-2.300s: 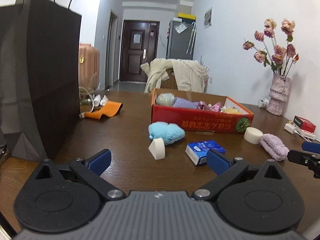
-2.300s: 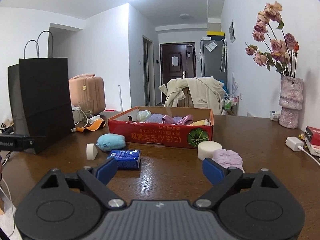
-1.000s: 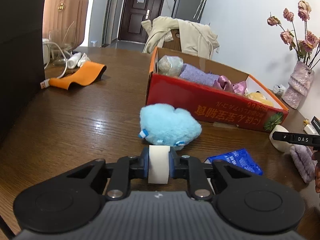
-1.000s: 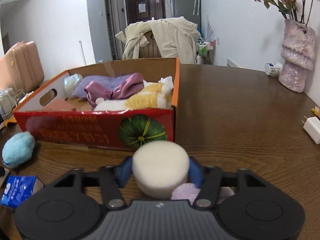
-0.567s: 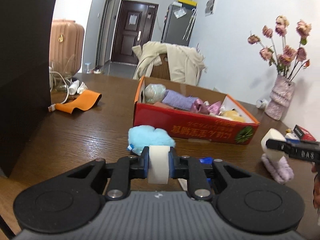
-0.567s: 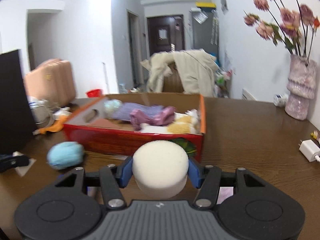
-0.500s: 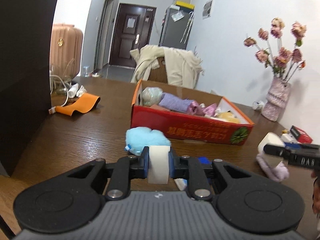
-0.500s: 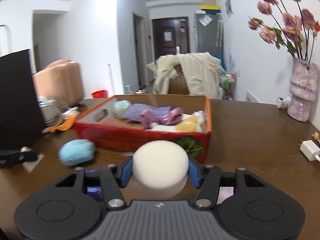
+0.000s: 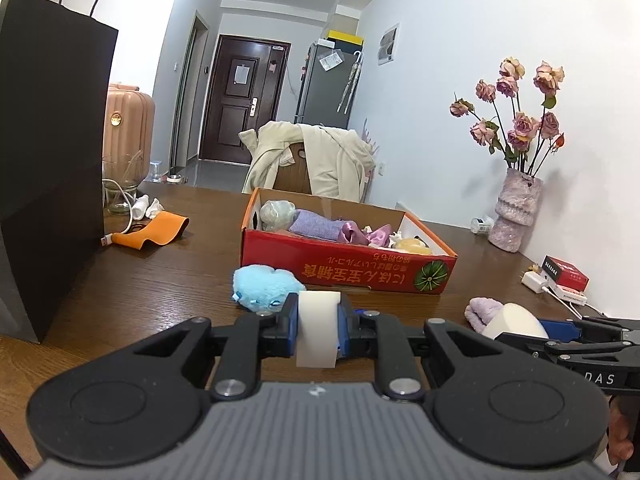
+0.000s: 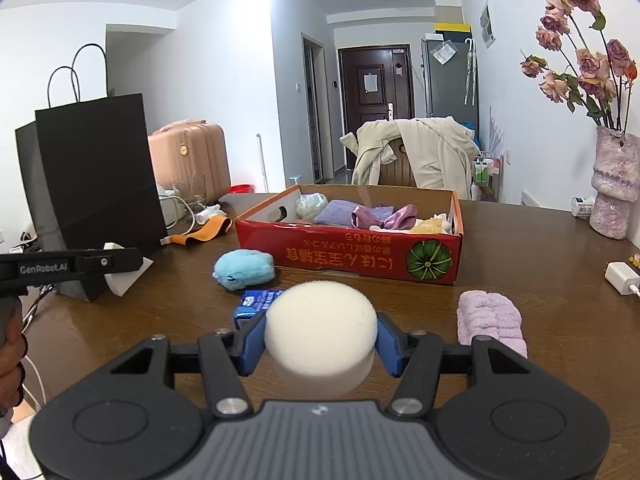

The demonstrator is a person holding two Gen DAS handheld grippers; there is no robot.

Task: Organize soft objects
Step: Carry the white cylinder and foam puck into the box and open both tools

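We had the white wedge-shaped foam sponge pinched in our left tool and the round white foam puff clamped in our right tool, both above the desk, short of the red cardboard box. The fluffy blue plush and lilac towel roll remained outside. Only the right view showed the blue tissue pack.

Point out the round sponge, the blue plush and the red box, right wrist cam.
round sponge (image 10: pixel 320 316), right wrist view, its flat top face.
blue plush (image 10: pixel 244 269), right wrist view, middle of its body.
red box (image 10: pixel 340 254), right wrist view, its printed front wall.
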